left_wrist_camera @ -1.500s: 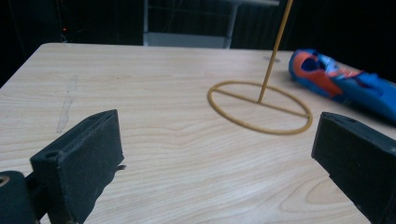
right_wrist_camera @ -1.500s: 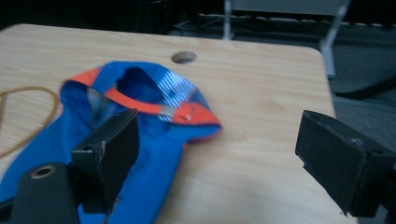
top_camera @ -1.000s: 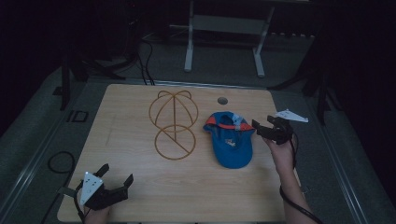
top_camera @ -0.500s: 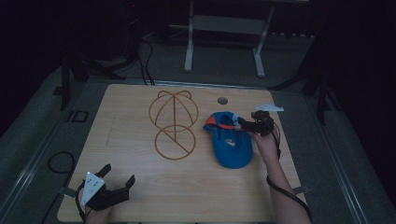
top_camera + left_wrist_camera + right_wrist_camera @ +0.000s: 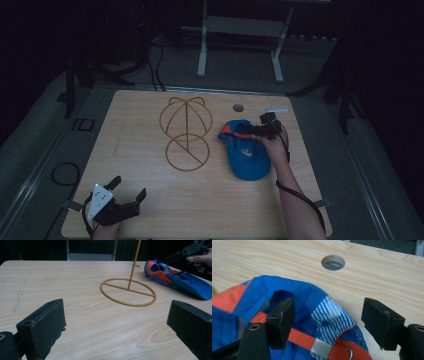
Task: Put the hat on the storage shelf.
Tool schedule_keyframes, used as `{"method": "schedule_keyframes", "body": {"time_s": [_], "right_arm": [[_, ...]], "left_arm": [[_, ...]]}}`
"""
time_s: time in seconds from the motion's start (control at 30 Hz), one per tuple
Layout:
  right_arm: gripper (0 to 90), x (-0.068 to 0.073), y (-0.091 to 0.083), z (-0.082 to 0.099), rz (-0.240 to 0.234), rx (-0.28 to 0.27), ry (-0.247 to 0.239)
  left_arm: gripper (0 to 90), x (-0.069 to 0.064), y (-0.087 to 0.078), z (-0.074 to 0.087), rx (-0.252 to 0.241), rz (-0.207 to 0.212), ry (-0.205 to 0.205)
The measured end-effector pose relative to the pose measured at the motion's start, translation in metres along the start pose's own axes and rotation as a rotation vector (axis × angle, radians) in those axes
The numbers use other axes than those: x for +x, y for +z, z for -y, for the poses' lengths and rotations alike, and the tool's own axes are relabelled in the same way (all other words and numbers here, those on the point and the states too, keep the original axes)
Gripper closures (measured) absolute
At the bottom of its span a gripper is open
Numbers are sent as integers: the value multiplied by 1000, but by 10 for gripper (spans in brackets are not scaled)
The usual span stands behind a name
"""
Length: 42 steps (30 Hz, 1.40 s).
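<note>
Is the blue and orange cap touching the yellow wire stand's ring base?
Apart. The left gripper view shows bare wood between the blue and orange cap and the yellow wire stand's ring base.

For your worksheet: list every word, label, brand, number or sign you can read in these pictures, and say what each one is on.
None can be read.
The blue cap has a small light mark on its top in the high view, too small and blurred to read.
The wire hat stand, the wooden table and both grippers carry no legible text.

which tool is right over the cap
The right tool, jaws open astride the blue cap's rear edge; the left tool sits at the table's near corner.
</note>
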State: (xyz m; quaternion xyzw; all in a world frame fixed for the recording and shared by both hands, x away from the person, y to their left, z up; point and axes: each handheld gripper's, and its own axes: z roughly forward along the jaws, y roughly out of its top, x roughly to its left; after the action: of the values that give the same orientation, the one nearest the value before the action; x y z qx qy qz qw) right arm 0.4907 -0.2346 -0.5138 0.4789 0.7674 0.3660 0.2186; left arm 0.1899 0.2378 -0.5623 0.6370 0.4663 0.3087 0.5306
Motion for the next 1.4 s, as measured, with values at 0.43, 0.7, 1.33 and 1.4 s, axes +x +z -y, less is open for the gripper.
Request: {"method": "schedule_keyframes", "body": {"time_s": [0.43, 0.7, 1.33, 1.4], "right_arm": [[301, 5, 33, 9, 23, 118, 3], [648, 17, 36, 17, 9, 166, -111], [876, 31, -16, 3, -2, 43, -140], [876, 31, -21, 2, -1, 31, -137]], "left_arm": [[22, 1, 0, 0, -1, 14, -18], [22, 2, 1, 1, 2, 8, -26], [22, 1, -1, -1, 0, -2, -20], [22, 0, 0, -1, 4, -6, -15]]}}
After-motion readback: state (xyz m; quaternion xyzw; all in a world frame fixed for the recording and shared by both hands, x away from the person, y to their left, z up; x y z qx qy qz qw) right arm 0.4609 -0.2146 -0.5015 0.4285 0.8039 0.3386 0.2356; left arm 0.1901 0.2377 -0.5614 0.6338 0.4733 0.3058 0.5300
